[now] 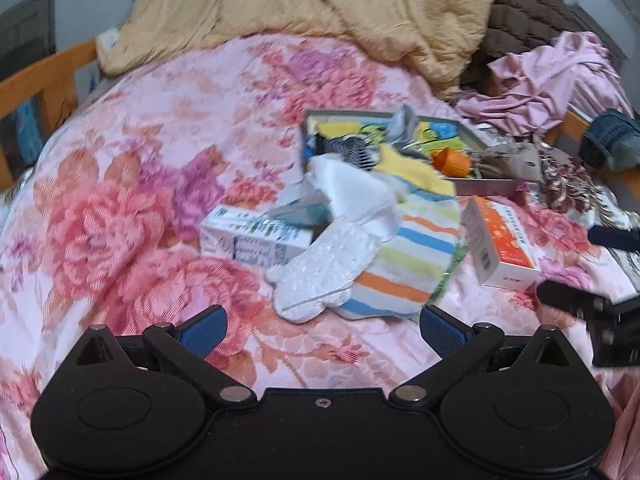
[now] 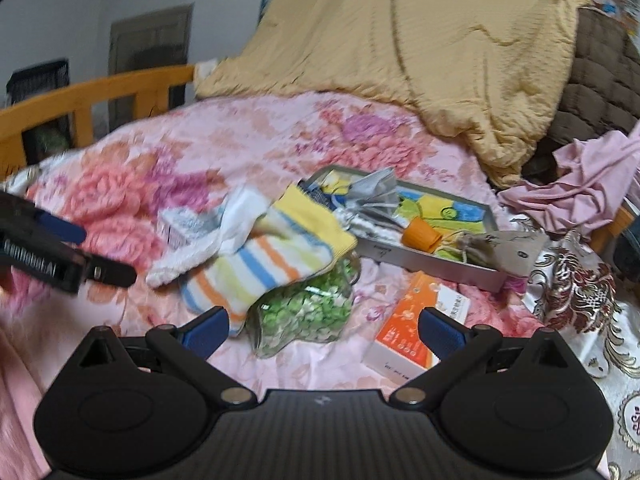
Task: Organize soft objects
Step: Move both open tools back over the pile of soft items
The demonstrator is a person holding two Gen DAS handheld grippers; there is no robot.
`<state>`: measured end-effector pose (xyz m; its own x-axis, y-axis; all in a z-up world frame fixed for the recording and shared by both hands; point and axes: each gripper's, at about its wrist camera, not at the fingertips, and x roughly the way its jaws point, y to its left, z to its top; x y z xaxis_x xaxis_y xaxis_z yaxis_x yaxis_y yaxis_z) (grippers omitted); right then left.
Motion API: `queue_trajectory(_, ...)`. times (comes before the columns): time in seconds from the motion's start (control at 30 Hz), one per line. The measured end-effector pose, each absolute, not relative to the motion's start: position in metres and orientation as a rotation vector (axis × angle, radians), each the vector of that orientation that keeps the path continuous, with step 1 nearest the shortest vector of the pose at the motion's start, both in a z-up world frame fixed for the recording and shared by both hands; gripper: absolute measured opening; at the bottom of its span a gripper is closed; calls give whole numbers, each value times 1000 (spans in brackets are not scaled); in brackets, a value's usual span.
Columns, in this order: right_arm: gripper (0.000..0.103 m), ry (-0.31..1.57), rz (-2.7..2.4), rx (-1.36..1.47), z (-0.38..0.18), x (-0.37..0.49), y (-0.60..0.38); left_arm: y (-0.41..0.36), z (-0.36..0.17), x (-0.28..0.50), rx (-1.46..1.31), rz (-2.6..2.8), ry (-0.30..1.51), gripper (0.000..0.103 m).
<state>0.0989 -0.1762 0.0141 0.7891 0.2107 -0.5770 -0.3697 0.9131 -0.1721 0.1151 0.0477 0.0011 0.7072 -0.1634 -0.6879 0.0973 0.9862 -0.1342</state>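
A striped sock (image 1: 412, 256) with a yellow cuff lies on the pink floral bedspread (image 1: 140, 184), with a white fuzzy sock (image 1: 324, 276) across it. Both show in the right wrist view, the striped sock (image 2: 260, 268) and the white sock (image 2: 192, 256). My left gripper (image 1: 322, 330) is open and empty just short of the socks. My right gripper (image 2: 322, 330) is open and empty above a bag of green pieces (image 2: 308, 312). A grey tray (image 1: 492, 188) of small items sits behind the socks.
A white box (image 1: 248, 236) and an orange box (image 1: 500, 244) flank the socks. A tan quilt (image 1: 300, 12), brown quilt (image 1: 528, 16) and pink garment (image 1: 560, 76) pile at the back. A wooden bed rail (image 2: 92, 96) runs along the left. A patterned cloth (image 2: 576, 292) lies right.
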Motion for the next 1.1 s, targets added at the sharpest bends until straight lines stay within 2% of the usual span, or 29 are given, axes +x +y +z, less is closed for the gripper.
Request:
queue_trajectory(0.33, 103, 622, 362, -359, 0, 113, -158, 60, -8, 137, -99, -121, 803, 102)
queue_trajectory(1.1, 102, 479, 528, -732, -39, 156, -103, 41, -36, 174, 144, -220, 816, 102)
